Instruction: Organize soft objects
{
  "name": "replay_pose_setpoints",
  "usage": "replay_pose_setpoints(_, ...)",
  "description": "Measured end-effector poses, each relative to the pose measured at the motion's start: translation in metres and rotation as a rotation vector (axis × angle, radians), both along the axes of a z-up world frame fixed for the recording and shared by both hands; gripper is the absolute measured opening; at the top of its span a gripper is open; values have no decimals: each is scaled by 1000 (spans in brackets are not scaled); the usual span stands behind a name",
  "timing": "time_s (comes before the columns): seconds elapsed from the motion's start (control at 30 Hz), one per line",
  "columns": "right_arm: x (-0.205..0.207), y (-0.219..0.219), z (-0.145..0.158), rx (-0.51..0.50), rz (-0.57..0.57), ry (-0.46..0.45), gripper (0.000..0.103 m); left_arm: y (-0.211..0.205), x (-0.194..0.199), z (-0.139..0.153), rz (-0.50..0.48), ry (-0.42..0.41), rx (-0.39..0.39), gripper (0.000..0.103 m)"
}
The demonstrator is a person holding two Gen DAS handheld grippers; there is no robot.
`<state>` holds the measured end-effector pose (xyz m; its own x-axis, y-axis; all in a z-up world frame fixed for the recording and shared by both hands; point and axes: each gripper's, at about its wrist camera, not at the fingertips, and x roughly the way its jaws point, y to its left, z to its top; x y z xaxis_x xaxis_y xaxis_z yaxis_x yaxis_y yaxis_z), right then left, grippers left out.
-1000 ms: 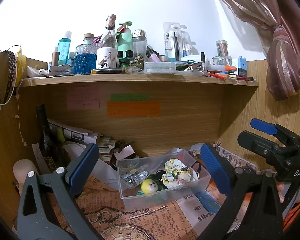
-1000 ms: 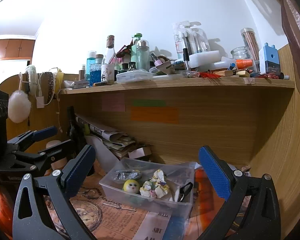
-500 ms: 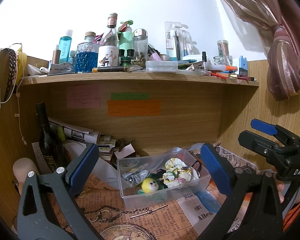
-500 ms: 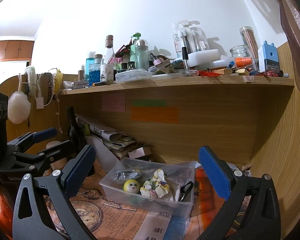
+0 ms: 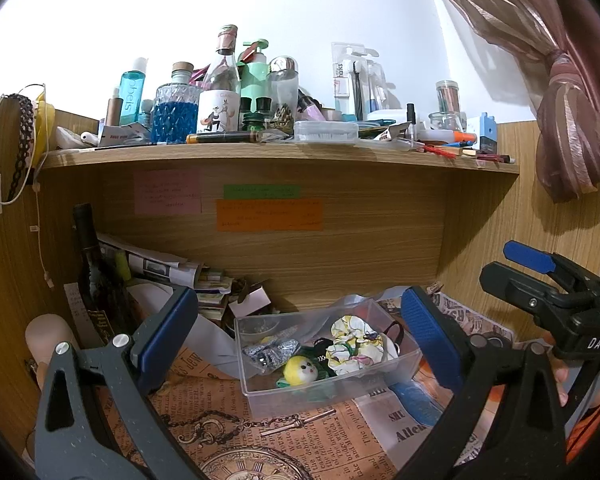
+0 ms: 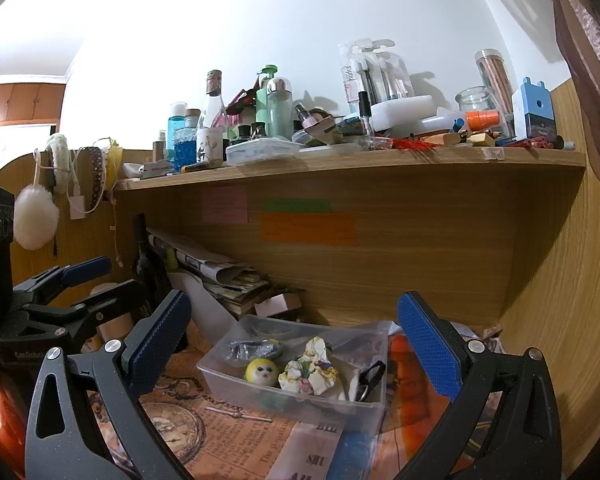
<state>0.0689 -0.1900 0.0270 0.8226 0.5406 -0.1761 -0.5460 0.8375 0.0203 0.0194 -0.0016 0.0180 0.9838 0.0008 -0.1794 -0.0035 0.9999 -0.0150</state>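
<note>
The left tool (image 5: 300, 344) hangs above the worktop (image 5: 204, 392) with its blue-padded jaws spread wide and nothing between them, aimed at the clear plastic bin (image 5: 324, 360). The right tool (image 6: 294, 344) is held level beside it, jaws likewise wide and empty, facing the same bin (image 6: 300, 368) from the other side. Each tool shows in the other's view: the right one (image 5: 540, 280) at the right edge, the left one (image 6: 72, 292) at the left edge.

The bin sits on newspaper-print paper (image 6: 228, 440) under a cluttered wooden shelf (image 5: 280, 156). Inside it, a floral fabric scrunchie (image 5: 356, 344) lies crumpled toward the right. Next to it a small yellow plush head (image 5: 298, 370) faces up, touching dark green fabric (image 5: 324, 364). A silvery foil-like bundle (image 5: 270, 350) lies at the back left, and a black loop (image 6: 370, 376) leans at the right wall.
</note>
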Motion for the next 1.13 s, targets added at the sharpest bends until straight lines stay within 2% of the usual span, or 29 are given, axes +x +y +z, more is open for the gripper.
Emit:
replay_pose_setpoints(0.63,0,1,0,-1,-5,2,103,-4,0,0,-10,8,7,103)
replay_pose_setpoints(1.13,2,4,-4,-5,-12,15,103,-6,2,0,-5,17,-19,103)
